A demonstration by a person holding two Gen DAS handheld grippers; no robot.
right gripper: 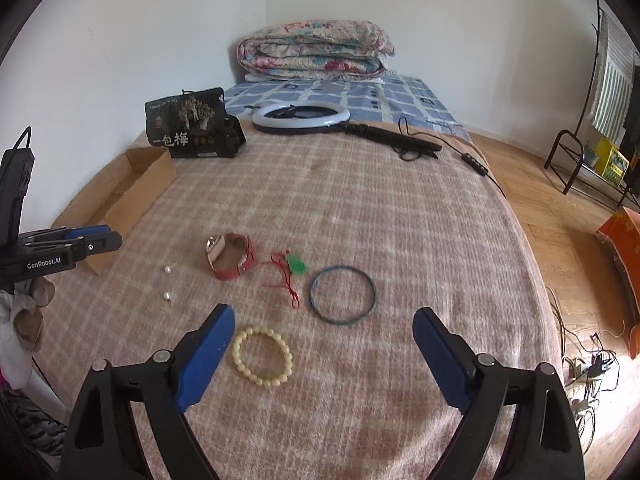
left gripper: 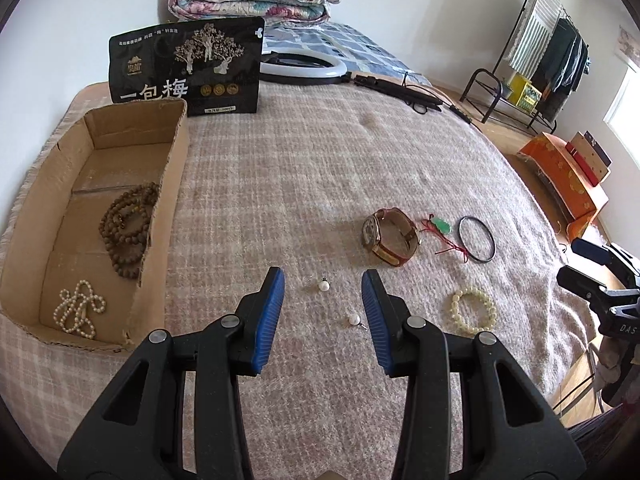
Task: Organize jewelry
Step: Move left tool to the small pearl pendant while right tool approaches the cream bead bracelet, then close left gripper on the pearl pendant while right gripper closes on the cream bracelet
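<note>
Closest up is the left gripper [left gripper: 323, 286], jaws apart with nothing in them, hovering above two pearl earrings [left gripper: 323, 286] on the blanket [left gripper: 300, 184]. The right gripper [right gripper: 324, 334] is spread wider, also empty, with a pale bead bracelet [right gripper: 263, 357] lying by its left finger. Biggest item after the blanket is the cardboard box [left gripper: 168, 216] on the left, already holding brown prayer beads [left gripper: 127, 227] and a pearl necklace [left gripper: 78, 309]. Out on the blanket sit a watch [left gripper: 390, 237], a thin dark bangle [right gripper: 343, 294] and a green pendant on red cord [right gripper: 295, 265].
</note>
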